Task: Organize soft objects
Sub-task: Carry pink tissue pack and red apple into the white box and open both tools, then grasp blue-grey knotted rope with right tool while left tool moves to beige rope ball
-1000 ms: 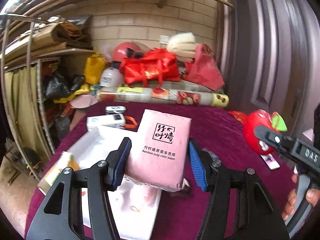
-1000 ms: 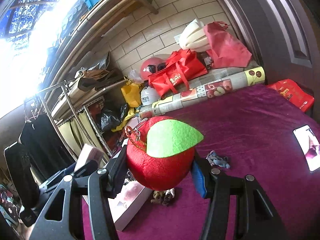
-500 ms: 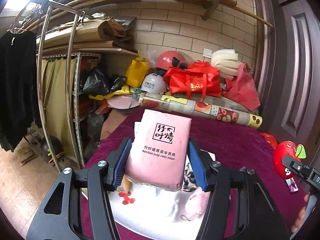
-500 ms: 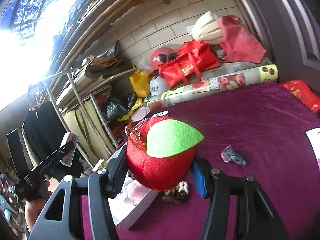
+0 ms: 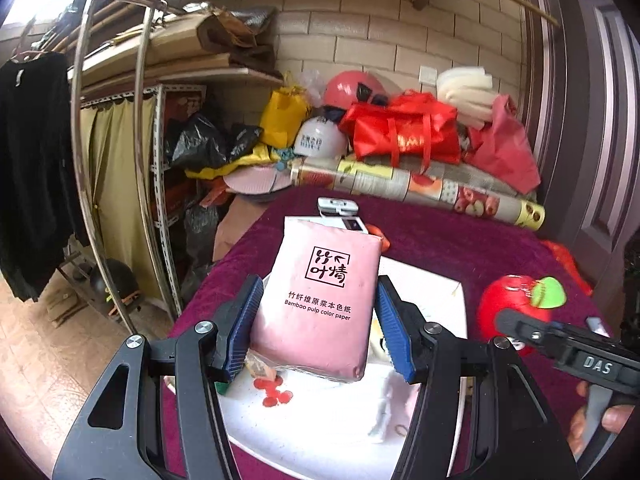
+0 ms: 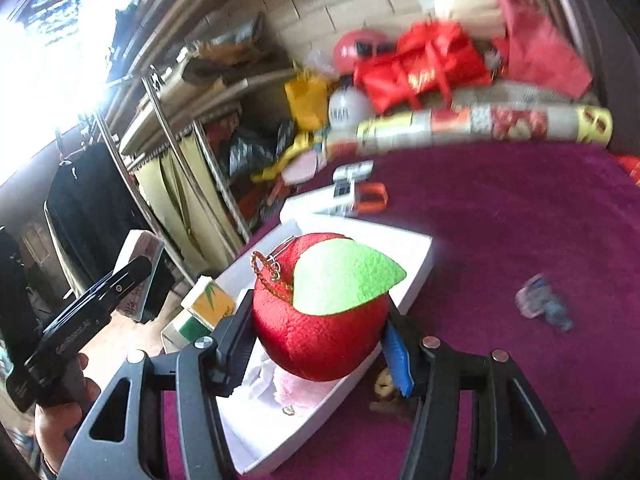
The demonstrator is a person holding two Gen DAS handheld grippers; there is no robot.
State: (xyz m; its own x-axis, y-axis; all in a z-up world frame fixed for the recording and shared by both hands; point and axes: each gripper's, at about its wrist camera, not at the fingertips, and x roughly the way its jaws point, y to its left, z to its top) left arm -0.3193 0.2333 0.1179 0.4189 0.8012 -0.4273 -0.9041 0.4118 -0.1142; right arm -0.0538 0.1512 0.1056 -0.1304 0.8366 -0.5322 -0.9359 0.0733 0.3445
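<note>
My left gripper (image 5: 318, 326) is shut on a pink tissue pack (image 5: 320, 300) and holds it above a white box (image 5: 432, 292) on the purple table. My right gripper (image 6: 320, 340) is shut on a red plush apple (image 6: 320, 320) with a green leaf, held over the same white box (image 6: 416, 248). In the left wrist view the apple (image 5: 508, 304) and the right gripper show at the right. In the right wrist view the left gripper (image 6: 100, 300) shows at the left, side on. A pink soft item (image 6: 288, 390) lies in the box.
A small blue-grey toy (image 6: 544, 306) and a brown plush piece (image 6: 386, 394) lie on the purple cloth (image 6: 520, 220). A white device (image 5: 338, 206), a patterned roll (image 5: 420, 188) and red bags (image 5: 404, 132) stand at the back. A metal rack (image 5: 148, 160) stands left of the table.
Both grippers have come closer together over the white box. The right gripper with the apple has swung left and tilted down towards the box. Both still hold their objects.
</note>
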